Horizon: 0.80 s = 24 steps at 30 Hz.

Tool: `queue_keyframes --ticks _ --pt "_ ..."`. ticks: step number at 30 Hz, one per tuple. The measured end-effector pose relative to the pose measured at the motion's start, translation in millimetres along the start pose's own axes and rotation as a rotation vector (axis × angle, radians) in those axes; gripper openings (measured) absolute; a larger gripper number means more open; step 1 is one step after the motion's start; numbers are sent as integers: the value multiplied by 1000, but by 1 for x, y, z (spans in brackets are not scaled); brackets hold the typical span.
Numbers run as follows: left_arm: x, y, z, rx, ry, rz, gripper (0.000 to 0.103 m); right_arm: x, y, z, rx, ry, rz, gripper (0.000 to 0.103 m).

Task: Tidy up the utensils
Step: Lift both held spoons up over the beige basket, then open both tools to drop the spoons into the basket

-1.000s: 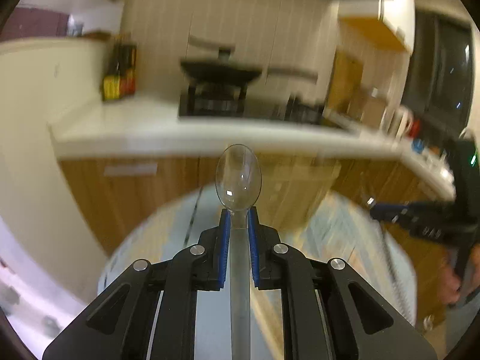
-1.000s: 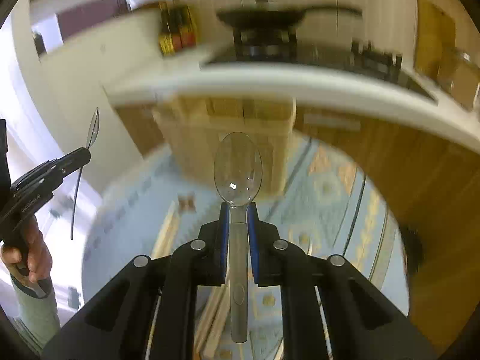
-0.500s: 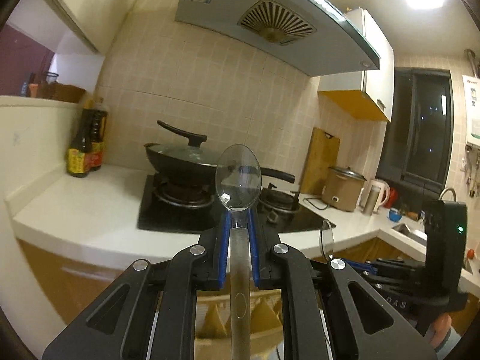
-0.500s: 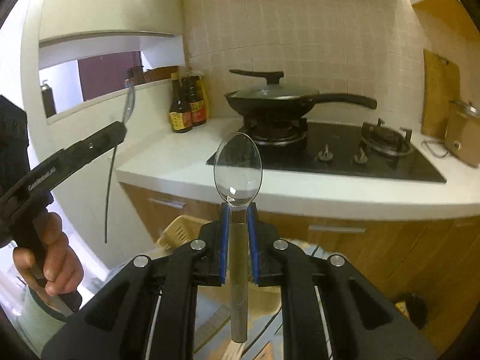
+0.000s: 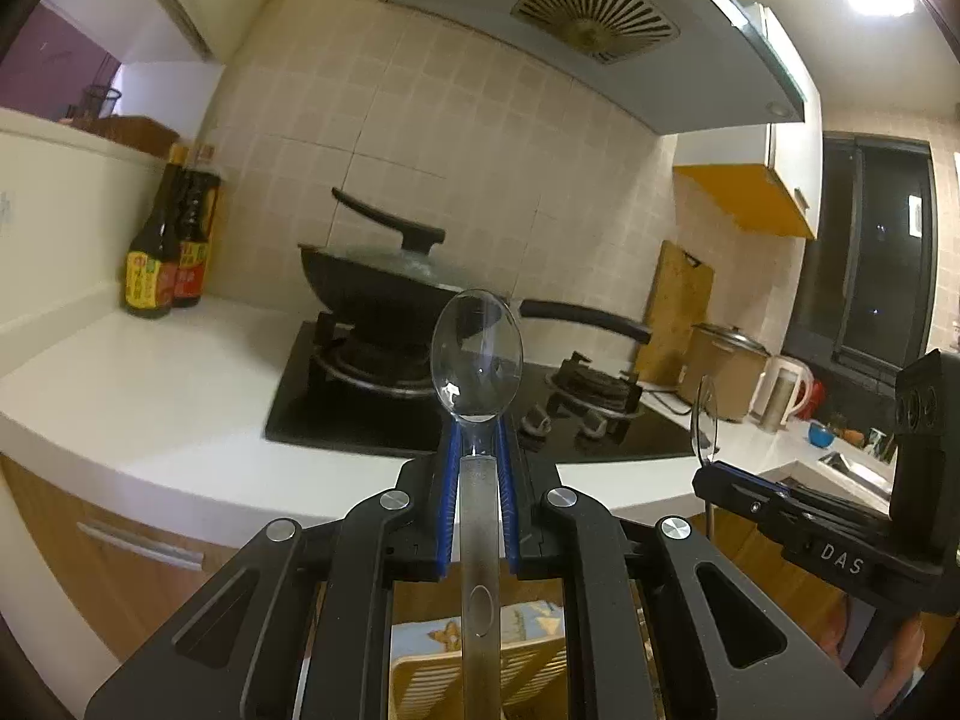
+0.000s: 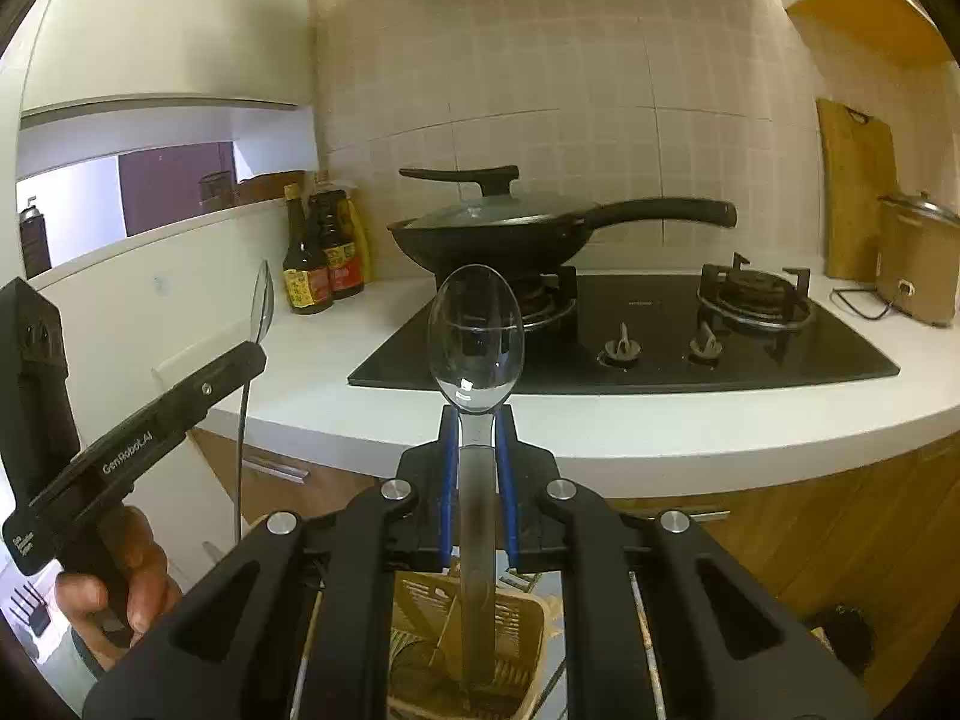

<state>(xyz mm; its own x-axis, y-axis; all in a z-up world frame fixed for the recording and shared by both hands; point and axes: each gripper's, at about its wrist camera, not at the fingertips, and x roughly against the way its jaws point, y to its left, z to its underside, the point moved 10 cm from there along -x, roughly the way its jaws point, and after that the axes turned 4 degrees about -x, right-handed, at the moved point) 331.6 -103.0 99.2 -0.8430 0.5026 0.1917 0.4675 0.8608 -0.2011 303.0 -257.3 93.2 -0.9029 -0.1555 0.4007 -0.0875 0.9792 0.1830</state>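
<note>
Tiled kitchen wall (image 6: 540, 90) with an extractor hood (image 5: 576, 30) above. White table (image 5: 150, 396) carries a black hob (image 6: 660, 336), a lidded wok (image 6: 498, 234) and sauce bottles (image 5: 162, 264). A slatted basket (image 6: 468, 648) sits low, beneath both tools. Left tongs (image 5: 478, 438) point nearly level, pinching a clear spoon (image 5: 477, 354), bowl upright. Right tongs (image 6: 477, 420) tilt slightly downward, pinching a second clear spoon (image 6: 477, 336).
</note>
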Motion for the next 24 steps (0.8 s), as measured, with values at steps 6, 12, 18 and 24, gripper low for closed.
queue_keyframes --ticks 6,12,18,24 --pt "-2 8 11 -28 -28 -55 11 -9 -4 13 22 -17 31 10" --pt "2 12 26 -8 -1 -30 18 -5 -6 23 21 -11 10 11" --pt "21 17 35 17 38 2 33 13 -10 37 -35 37 -49 14" --pt "56 21 37 67 55 25 52 50 -11 49 -90 67 -87 56"
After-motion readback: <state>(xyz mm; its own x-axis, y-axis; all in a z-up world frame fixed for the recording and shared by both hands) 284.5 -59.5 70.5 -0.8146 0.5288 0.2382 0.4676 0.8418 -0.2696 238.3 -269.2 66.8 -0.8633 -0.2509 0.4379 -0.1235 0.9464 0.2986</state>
